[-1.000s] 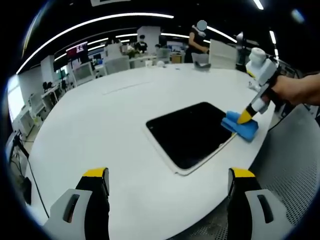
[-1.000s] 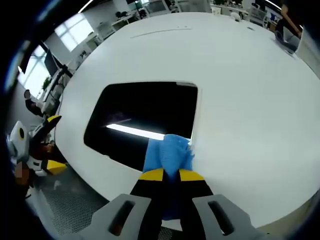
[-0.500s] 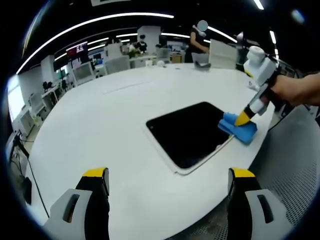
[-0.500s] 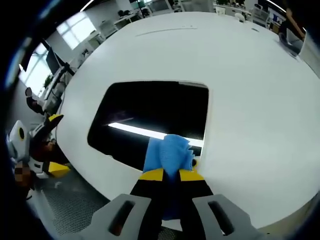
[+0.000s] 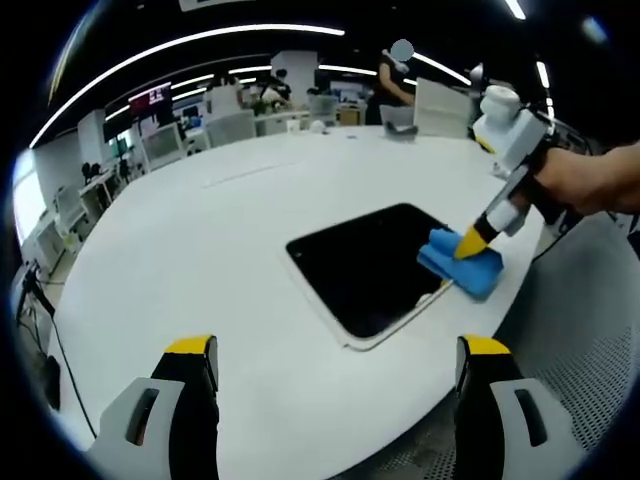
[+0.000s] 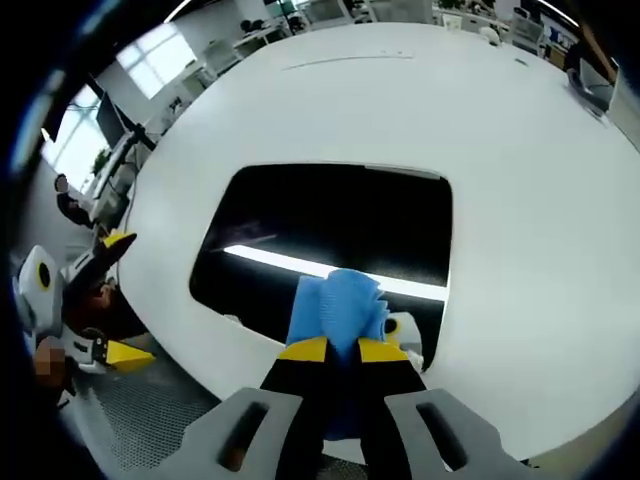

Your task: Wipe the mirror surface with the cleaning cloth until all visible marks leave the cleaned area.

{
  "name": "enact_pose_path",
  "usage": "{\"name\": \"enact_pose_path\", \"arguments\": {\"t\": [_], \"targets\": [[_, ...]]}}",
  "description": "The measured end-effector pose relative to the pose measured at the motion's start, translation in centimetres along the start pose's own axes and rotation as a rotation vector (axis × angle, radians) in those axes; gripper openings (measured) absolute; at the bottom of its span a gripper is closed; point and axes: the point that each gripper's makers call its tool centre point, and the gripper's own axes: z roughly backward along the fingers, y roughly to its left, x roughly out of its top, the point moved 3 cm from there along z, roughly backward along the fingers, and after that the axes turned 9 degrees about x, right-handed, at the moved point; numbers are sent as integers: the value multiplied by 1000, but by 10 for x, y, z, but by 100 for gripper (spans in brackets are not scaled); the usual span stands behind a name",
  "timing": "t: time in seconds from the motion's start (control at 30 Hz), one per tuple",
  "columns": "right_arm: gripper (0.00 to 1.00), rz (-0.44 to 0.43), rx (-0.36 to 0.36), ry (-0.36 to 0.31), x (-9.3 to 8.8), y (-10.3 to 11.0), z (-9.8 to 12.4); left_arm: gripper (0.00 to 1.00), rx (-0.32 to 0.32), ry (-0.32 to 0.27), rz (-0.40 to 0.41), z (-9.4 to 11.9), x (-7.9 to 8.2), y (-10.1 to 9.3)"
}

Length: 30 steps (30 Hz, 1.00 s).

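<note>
In the left gripper view, the left gripper point(image 5: 335, 375) hovers with jaws spread wide over the white table point(image 5: 200, 230). Across it, the right gripper point(image 5: 468, 242) presses the blue cleaning cloth point(image 5: 458, 264) onto the dark mirror's point(image 5: 365, 262) edge.

In the right gripper view, the right gripper point(image 6: 343, 352) pinches the cleaning cloth point(image 6: 340, 305) on the mirror point(image 6: 330, 230), which reflects a light strip.

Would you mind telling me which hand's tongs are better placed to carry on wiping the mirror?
The right tongs: they are shut on the blue cloth, which rests at the mirror's near edge. The left tongs are open, hold nothing, and sit back from the mirror over the white table.
</note>
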Motion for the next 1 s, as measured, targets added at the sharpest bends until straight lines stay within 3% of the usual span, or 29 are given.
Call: {"name": "enact_pose_path", "arguments": {"t": [1.0], "targets": [[4, 75, 44, 22, 14, 47, -25, 99, -7, 6, -3, -1, -1, -1]]}}
